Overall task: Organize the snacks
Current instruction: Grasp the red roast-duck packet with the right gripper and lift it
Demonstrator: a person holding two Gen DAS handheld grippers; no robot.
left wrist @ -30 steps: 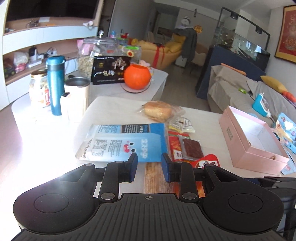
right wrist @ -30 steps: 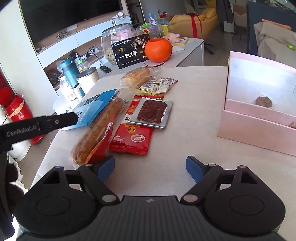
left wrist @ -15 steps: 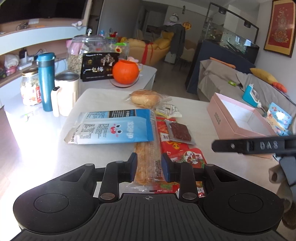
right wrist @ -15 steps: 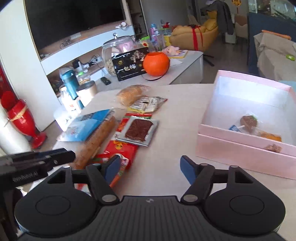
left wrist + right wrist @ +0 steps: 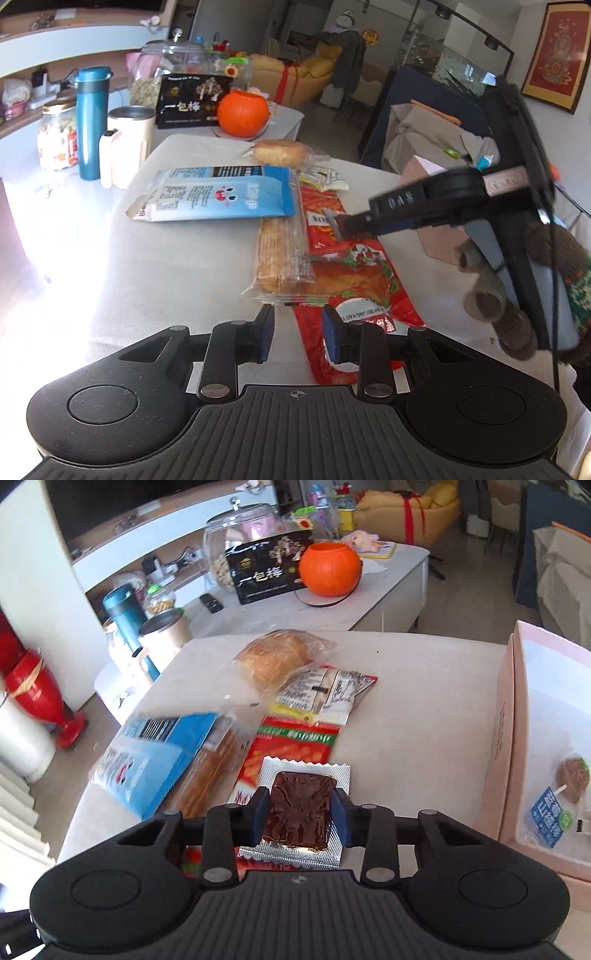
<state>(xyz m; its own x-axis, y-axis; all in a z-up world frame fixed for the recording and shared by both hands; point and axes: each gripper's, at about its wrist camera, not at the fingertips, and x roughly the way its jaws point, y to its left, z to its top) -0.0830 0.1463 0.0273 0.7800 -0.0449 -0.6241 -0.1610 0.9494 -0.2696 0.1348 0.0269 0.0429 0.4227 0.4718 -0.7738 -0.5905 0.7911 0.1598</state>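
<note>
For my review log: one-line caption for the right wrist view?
Right tool straddles the silver-foil packet with a dark brown slab, beside the open pink cardboard box.

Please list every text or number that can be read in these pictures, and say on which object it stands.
"一包梅": on the black box behind the orange pumpkin.
"DAS": on the side of the right gripper, seen from the left wrist.
"BEI JING KAO": partly readable on the red packet.
"山楂": large characters on a blue label in the pink box; the rest is blurred.
Blue packet: print too small to read.
</note>
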